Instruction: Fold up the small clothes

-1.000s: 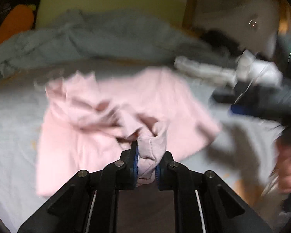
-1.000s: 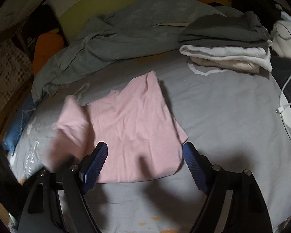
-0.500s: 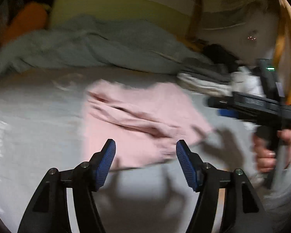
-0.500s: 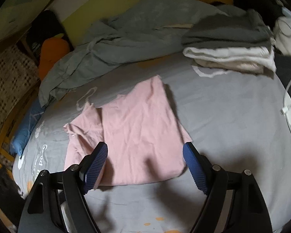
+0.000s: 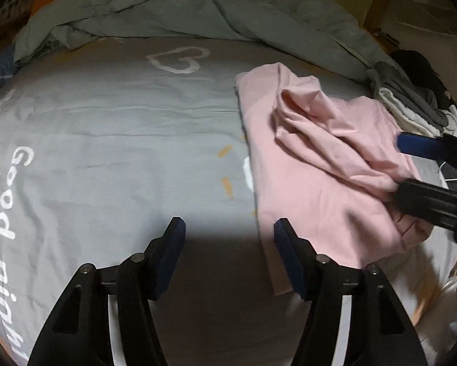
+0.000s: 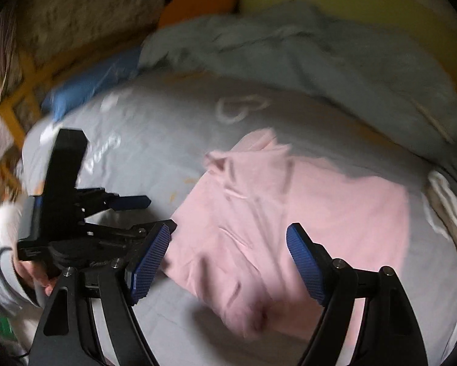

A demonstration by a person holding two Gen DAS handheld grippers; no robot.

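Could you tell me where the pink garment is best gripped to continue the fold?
Probably the pink garment by its flat near-left corner, coming low from the bare sheet side: that edge lies straight and single, while the middle is bunched.

Dim room, lit from above the bed (image 5: 112, 140). Grey sheet printed with a white heart (image 5: 179, 59); rumpled blanket (image 5: 198, 9) behind it, yellow headboard (image 6: 365, 6) beyond.

Left gripper (image 5: 228, 238) over grey printed bedsheet (image 5: 106, 140), jaws apart, nothing between.
Rumpled pink cotton garment (image 5: 319, 164) at two o'clock; right gripper (image 5: 402, 167) at three, touching its edge.
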